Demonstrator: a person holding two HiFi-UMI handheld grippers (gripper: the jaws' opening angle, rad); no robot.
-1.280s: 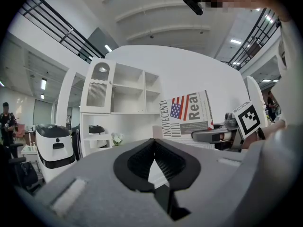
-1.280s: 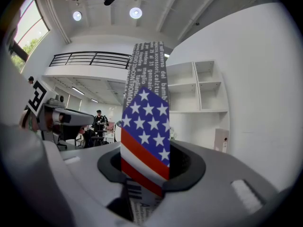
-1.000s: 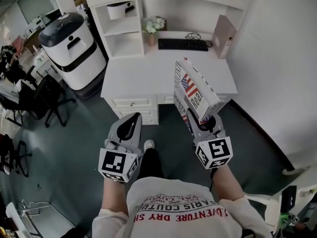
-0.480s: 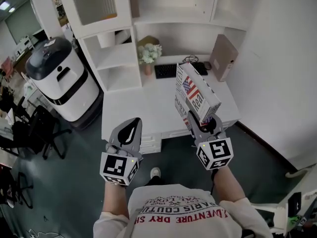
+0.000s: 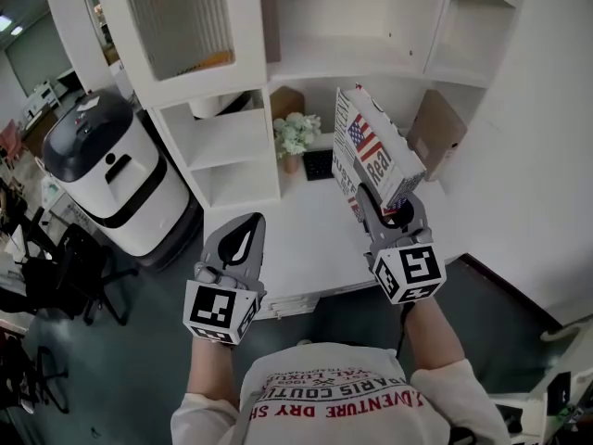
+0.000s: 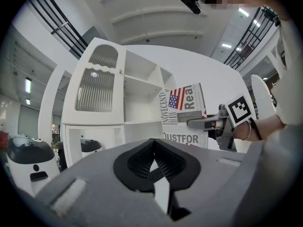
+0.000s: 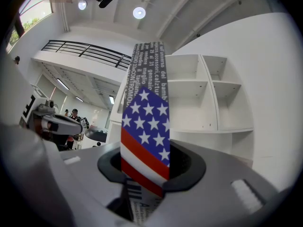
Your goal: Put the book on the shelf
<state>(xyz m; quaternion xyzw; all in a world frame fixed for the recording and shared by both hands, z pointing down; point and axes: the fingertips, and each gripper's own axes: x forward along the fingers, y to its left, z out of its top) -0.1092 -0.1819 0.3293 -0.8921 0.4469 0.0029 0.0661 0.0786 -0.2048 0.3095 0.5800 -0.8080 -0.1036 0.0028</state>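
Head view, with both gripper views. I hold the right gripper (image 5: 384, 204) at centre right of the frame, its fingers (image 7: 215, 174) pinching the lower edge of the book (image 5: 371, 148), which stands nearly upright and leans slightly toward the upper left. The book is in the air above the white worktop (image 5: 315, 239) and in front of the white shelf unit (image 5: 232, 137), resting on neither. Its cover is printed like a newspaper page: a stars-and-stripes panel with red and white bars, heavy black lettering beginning "Real" beside it, and a lower headline reading "JUSTFOR" in the left gripper view (image 6: 184, 112). In the right gripper view the book (image 7: 144, 126) rises edge-on out of the fingers, showing the flag panel below a grey band of small white print. The left gripper (image 5: 243, 235) sits at lower left of centre, its fingers (image 6: 94, 183) pressed together at the tips around a small hollow, with nothing between them. On the worktop behind stand a vase of pale flowers (image 5: 295, 135) and a brown box (image 5: 437, 133) leaning at the right.
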